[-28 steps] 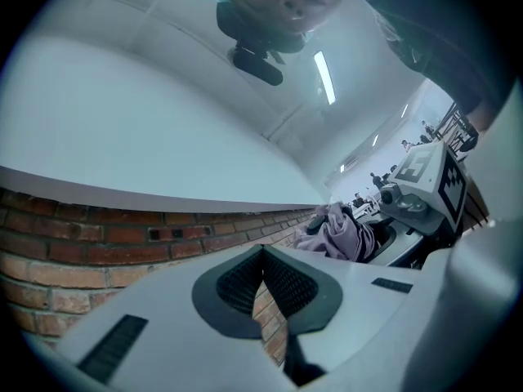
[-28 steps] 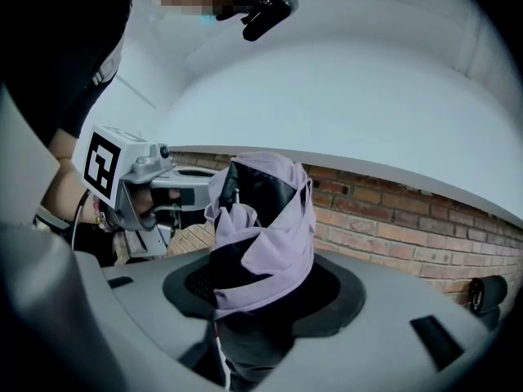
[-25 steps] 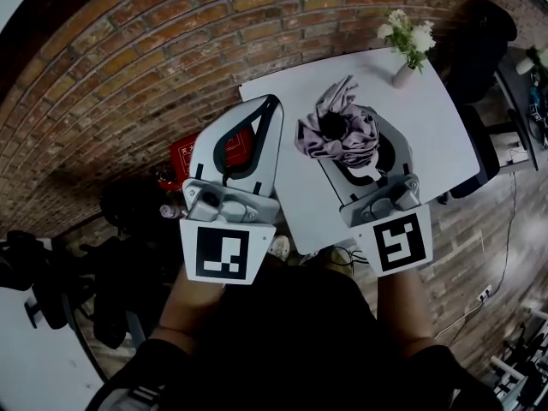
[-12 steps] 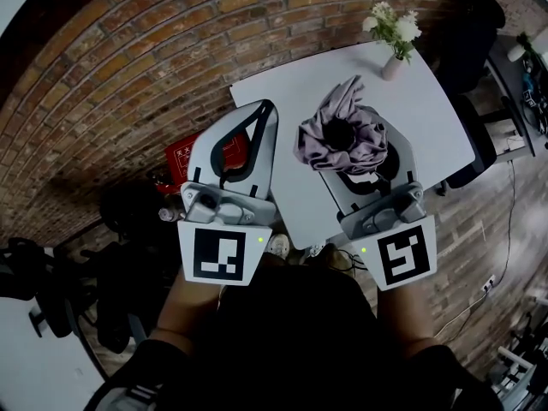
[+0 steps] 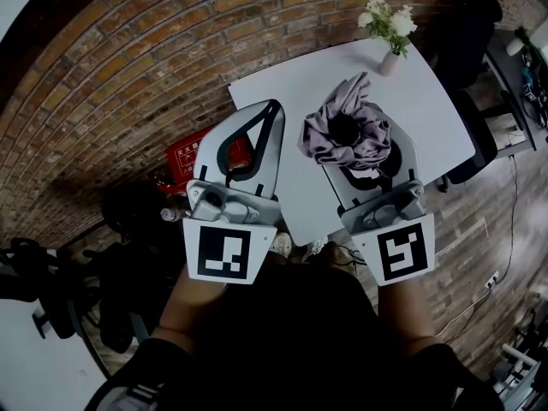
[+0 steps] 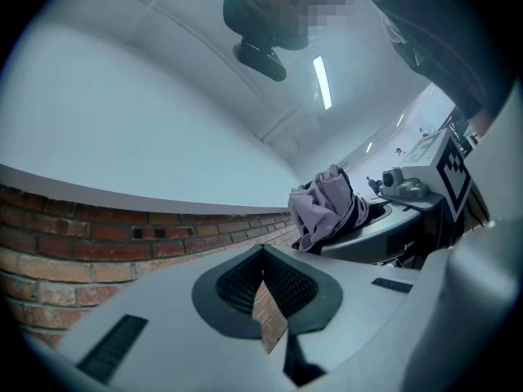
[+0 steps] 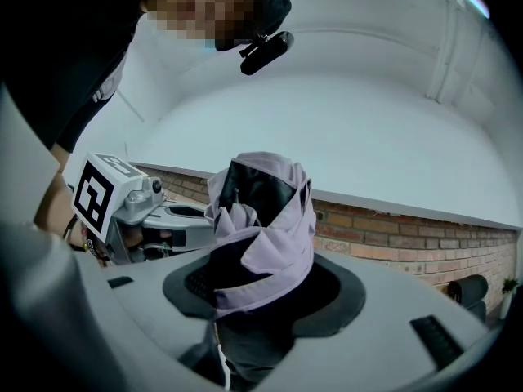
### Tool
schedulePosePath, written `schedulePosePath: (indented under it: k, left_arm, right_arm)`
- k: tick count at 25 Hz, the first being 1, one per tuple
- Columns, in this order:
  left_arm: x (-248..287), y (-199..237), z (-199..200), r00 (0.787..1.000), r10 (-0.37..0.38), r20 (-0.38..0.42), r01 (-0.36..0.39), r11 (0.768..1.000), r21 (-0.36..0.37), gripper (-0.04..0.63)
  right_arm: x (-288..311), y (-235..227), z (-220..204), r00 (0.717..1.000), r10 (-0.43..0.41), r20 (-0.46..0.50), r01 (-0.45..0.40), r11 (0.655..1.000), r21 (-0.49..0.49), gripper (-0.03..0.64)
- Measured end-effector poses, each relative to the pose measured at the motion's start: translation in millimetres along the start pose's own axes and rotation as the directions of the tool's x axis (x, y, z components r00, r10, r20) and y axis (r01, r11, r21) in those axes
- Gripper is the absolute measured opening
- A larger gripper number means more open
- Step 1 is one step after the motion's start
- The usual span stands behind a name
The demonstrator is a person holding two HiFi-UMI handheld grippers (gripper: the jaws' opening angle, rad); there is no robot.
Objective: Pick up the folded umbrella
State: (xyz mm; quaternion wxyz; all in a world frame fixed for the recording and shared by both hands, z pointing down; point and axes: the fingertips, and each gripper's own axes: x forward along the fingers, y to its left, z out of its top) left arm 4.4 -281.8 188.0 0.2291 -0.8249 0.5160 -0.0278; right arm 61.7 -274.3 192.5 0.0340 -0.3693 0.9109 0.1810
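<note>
Lilac fabric bunches above the right claw (image 5: pixel 355 144), which is clamped on the folded umbrella (image 5: pixel 347 135). The right gripper view shows the dark pads pressing both sides of the bundle, with the umbrella's black inner folds poking up over them. The umbrella is off the white tabletop (image 5: pixel 428 101), held in the air over its near half, well apart from the vase of flowers (image 5: pixel 385 32) at the far corner.

Compared with a second ago, the right claw has carried the umbrella slightly higher and a touch further over the tabletop, and the hold looks the same, with no cloth slipping out. The left claw (image 5: pixel 272 108) has its jaws together with nothing between them; only the brick wall (image 5: pixel 128 58) shows past its tips. It has barely shifted beside the other.

I judge the pickup essentially done: the umbrella is lifted clear and secure, and only steadying remains.
</note>
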Motion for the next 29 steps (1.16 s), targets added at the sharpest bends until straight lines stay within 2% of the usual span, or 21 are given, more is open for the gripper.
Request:
schedulePosePath:
  k: [7, 29]
  left_arm:
    - [-1, -5, 5, 1.0, -0.004, 0.004, 0.004, 1.0, -0.001, 0.009]
    - [-1, -4, 7, 1.0, -0.021, 0.003, 0.021, 1.0, 0.004, 0.009]
  right_arm:
    - [-9, -5, 5, 0.999, -0.049, 0.003, 0.049, 0.999, -0.013, 0.235]
    - [-6, 2, 11, 0.999, -0.036, 0.0, 0.036, 0.998, -0.046, 0.236]
